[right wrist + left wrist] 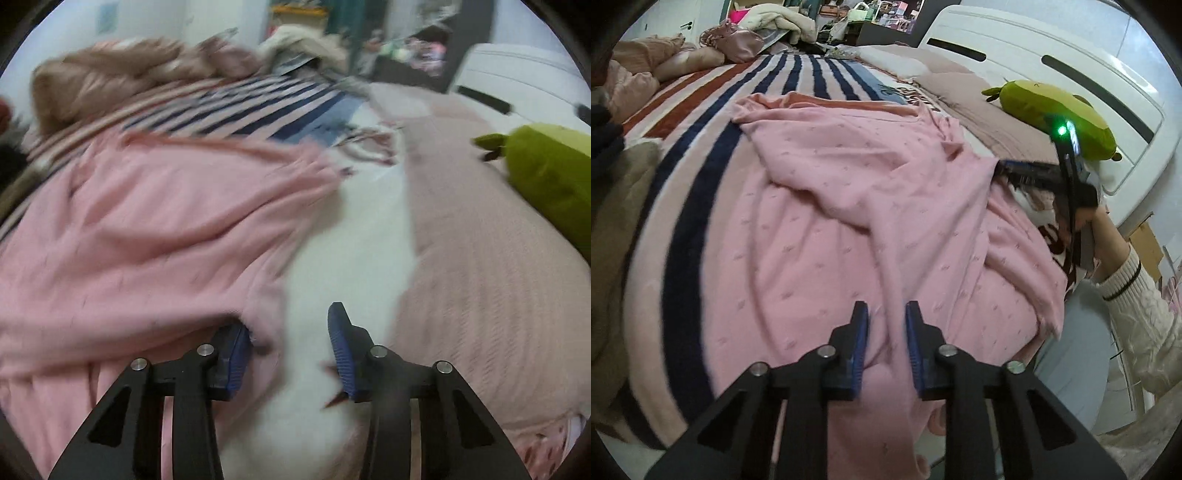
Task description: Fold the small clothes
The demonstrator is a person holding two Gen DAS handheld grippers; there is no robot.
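Note:
A pink knit garment (827, 206) lies rumpled on the striped blanket (701, 122) on the bed. My left gripper (886, 314) is open just above its near part, with a raised fold of the pink cloth running between the blue pads (860, 332). The right gripper shows in the left wrist view (1015, 170) at the garment's right edge, held by a hand in a cream sleeve. In the blurred right wrist view my right gripper (291, 325) is open; its left pad (236, 350) lies partly under the pink garment's edge (147, 229), its right pad over white cloth (351, 251).
A green plush toy (1052, 107) lies by the white headboard (1034, 48) on a pink ribbed cover (480, 258). Pillows and piled clothes (665, 59) sit at the far left of the bed. A brown cloth (617, 206) lies at the left edge.

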